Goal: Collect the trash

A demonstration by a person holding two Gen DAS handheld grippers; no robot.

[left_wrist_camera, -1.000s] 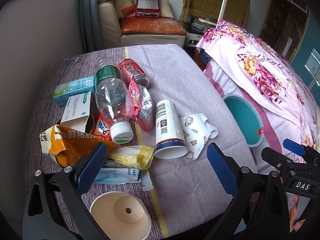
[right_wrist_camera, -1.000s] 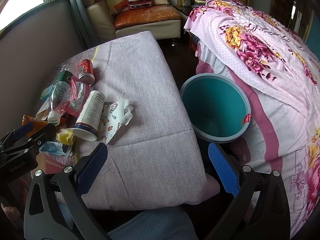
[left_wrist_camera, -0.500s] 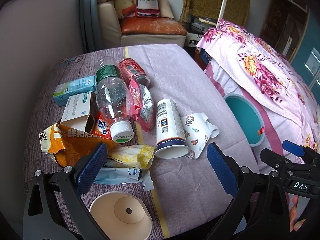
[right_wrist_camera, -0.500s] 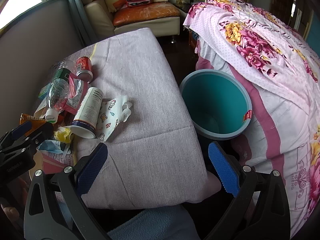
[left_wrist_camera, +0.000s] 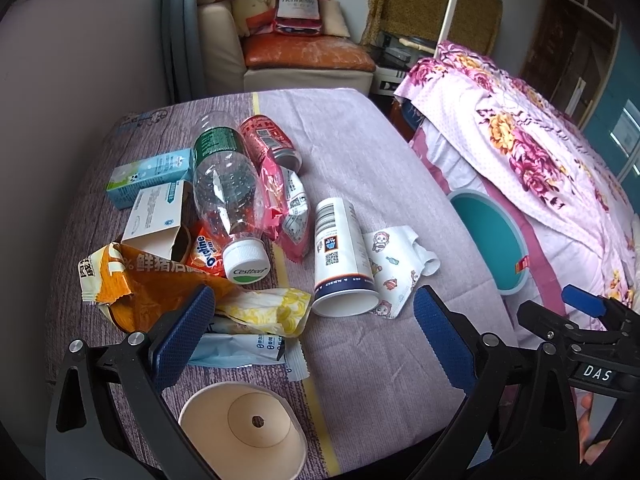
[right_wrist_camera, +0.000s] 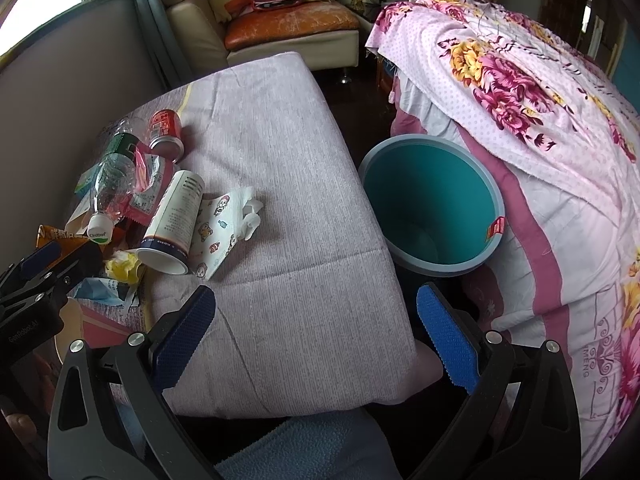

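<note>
Trash lies piled on the left of a cloth-covered table (left_wrist_camera: 372, 184): a white paper cup (left_wrist_camera: 342, 258) on its side, a printed tissue (left_wrist_camera: 394, 268), a clear plastic bottle (left_wrist_camera: 228, 196), a red can (left_wrist_camera: 268, 144), an orange snack bag (left_wrist_camera: 148, 280), a yellow wrapper (left_wrist_camera: 268, 310), small boxes (left_wrist_camera: 156, 216) and a paper cup (left_wrist_camera: 244, 428) at the near edge. My left gripper (left_wrist_camera: 312, 336) is open and empty, just short of the pile. My right gripper (right_wrist_camera: 316, 332) is open and empty above the table's near right edge. A teal bin (right_wrist_camera: 432, 204) stands on the floor right of the table.
A bed with a pink floral cover (right_wrist_camera: 540, 100) lies beyond the bin. A sofa (left_wrist_camera: 296, 56) with a bag on it stands behind the table. A wall (left_wrist_camera: 80, 60) runs along the table's left side. The right gripper shows at the right of the left wrist view (left_wrist_camera: 580, 320).
The right gripper's view has drawn slightly forward and left, toward the table. The left gripper has barely moved. Both stay open.
</note>
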